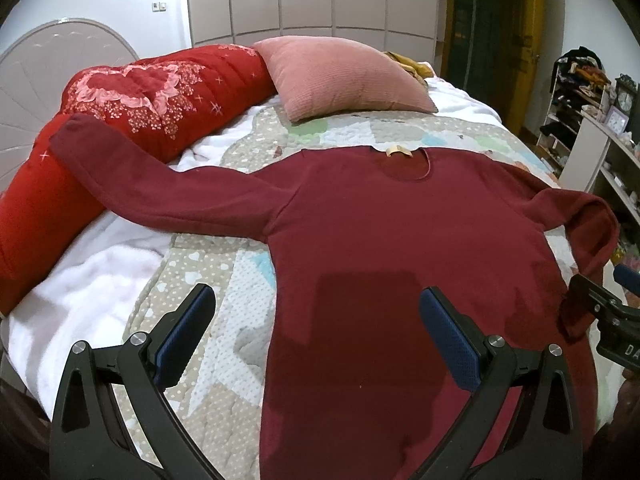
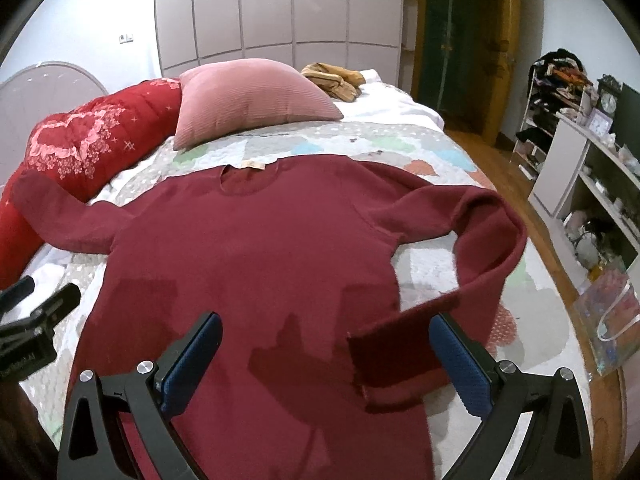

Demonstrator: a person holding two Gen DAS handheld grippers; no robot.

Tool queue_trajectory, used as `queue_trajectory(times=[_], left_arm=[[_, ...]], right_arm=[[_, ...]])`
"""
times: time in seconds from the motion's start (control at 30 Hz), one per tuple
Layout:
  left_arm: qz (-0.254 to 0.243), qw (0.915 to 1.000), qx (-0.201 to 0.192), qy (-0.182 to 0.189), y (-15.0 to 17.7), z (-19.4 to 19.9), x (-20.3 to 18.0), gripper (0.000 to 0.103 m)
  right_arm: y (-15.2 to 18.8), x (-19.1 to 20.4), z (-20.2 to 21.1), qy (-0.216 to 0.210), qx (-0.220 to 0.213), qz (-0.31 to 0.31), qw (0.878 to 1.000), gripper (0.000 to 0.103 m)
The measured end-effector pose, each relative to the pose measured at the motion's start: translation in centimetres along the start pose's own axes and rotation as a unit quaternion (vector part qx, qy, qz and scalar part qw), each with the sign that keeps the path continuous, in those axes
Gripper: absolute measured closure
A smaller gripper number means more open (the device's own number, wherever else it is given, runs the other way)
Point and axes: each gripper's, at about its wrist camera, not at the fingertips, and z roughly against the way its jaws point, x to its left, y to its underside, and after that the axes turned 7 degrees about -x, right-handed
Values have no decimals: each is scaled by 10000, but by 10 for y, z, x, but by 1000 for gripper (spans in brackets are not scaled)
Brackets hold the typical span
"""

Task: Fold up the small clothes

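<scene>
Quilted bedding (image 1: 224, 264) carries a maroon sweater (image 1: 380, 224) spread flat. Nearest, the left gripper (image 1: 316, 332) and right gripper (image 2: 326, 356) hover over its hem, jaws wide, empty. Beyond lie a pink pillow (image 1: 340, 76) and red comforter (image 1: 152, 96).

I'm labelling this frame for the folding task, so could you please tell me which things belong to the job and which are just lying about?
Part of the job:
- maroon long-sleeved top, spread flat on the bed quilt
- left gripper, open
- right gripper, open, over the right sleeve cuff

Just lying about:
- pink cushion
- red duvet roll
- yellow-brown bundle
- shelf clutter
</scene>
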Motion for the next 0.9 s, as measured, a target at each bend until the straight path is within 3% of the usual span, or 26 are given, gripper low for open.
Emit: queue_trajectory(times=[0.9], left_arm=[[59, 9998, 160, 35, -2, -36, 7, 1]], right_arm=[[-7, 20, -39, 25, 186, 135, 9997, 0]])
